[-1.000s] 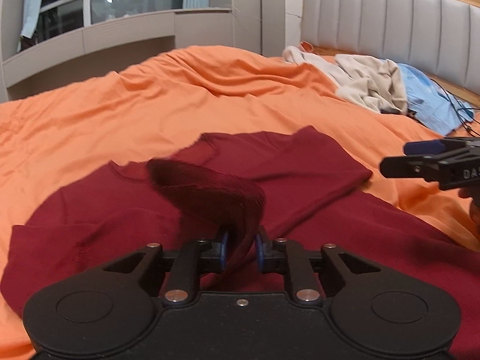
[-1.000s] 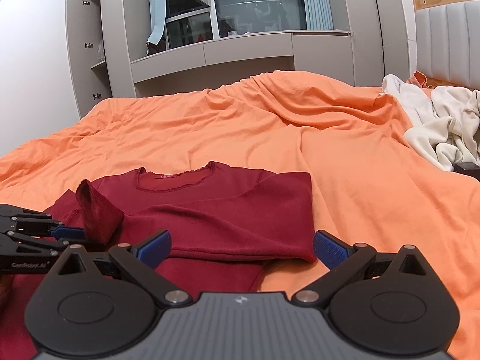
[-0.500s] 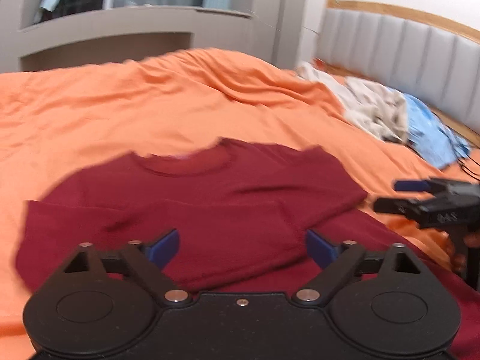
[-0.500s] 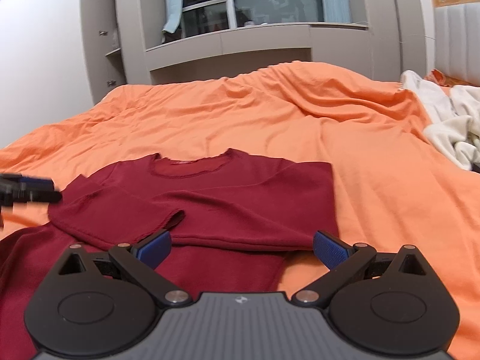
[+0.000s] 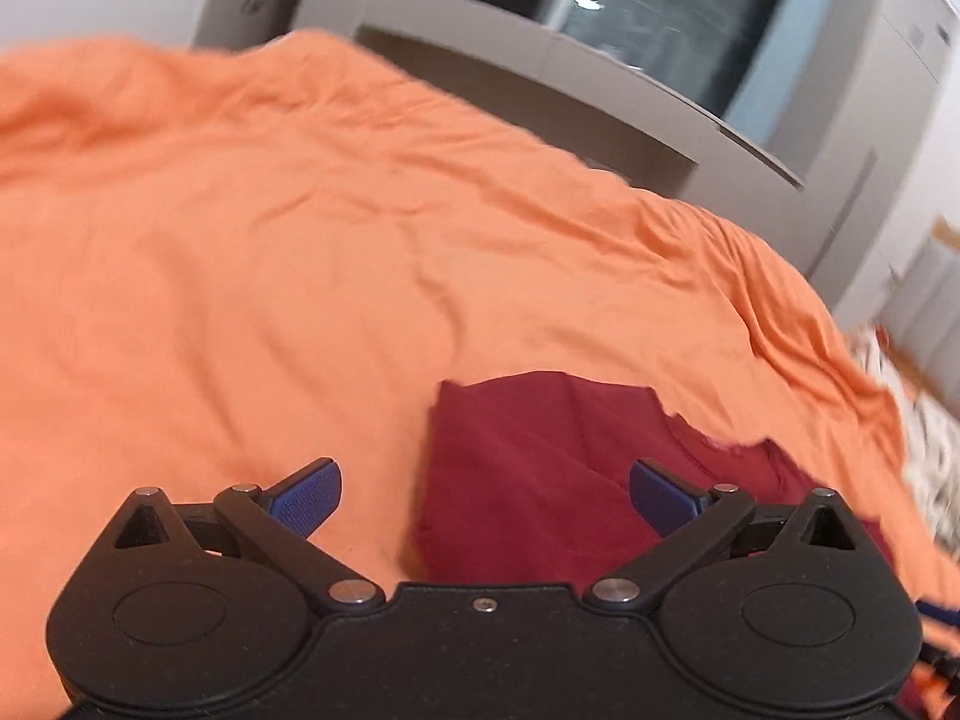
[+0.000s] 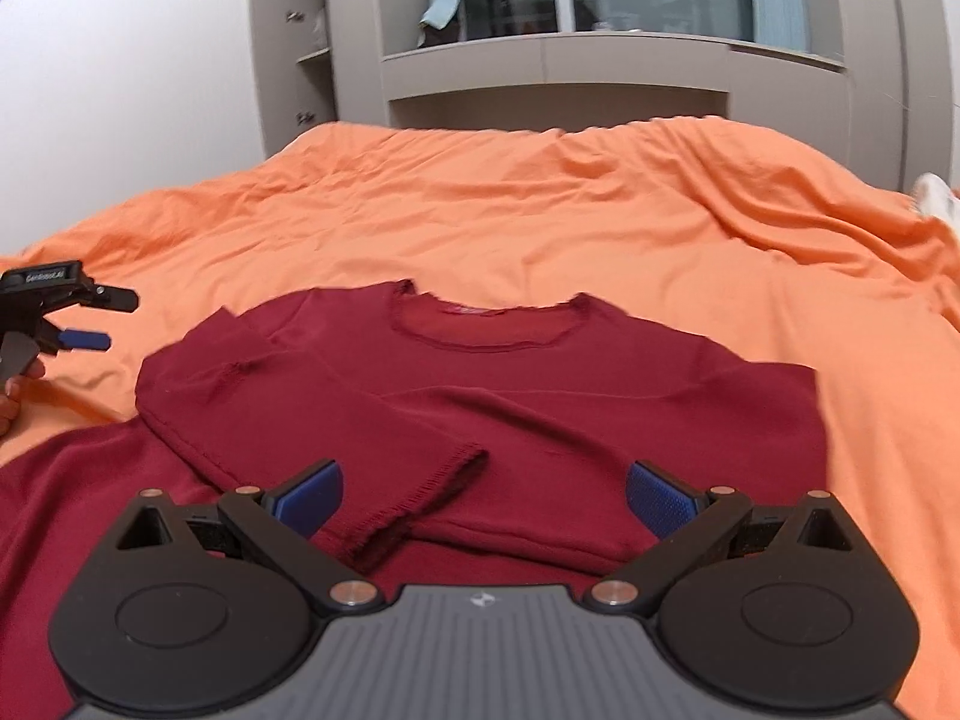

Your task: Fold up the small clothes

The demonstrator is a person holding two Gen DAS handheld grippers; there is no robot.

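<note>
A dark red long-sleeved shirt [image 6: 492,384] lies flat on the orange bedspread [image 6: 540,204], collar away from me, both sleeves folded across its chest. My right gripper [image 6: 483,498] is open and empty, hovering over the shirt's lower part near the folded cuff [image 6: 420,498]. My left gripper [image 5: 483,492] is open and empty, over the shirt's left shoulder edge [image 5: 540,450]. It also shows in the right wrist view [image 6: 90,318], off the shirt's left side above the bedspread.
A grey cabinet wall with a window [image 6: 600,18] stands beyond the bed. A pale pile of clothes [image 5: 924,450] lies at the right edge of the bed. The bedspread is wrinkled around the shirt.
My left gripper opened and let go of the left sleeve, which now lies across the chest. It then drew away to the left and swung its view. My right gripper moved closer over the shirt.
</note>
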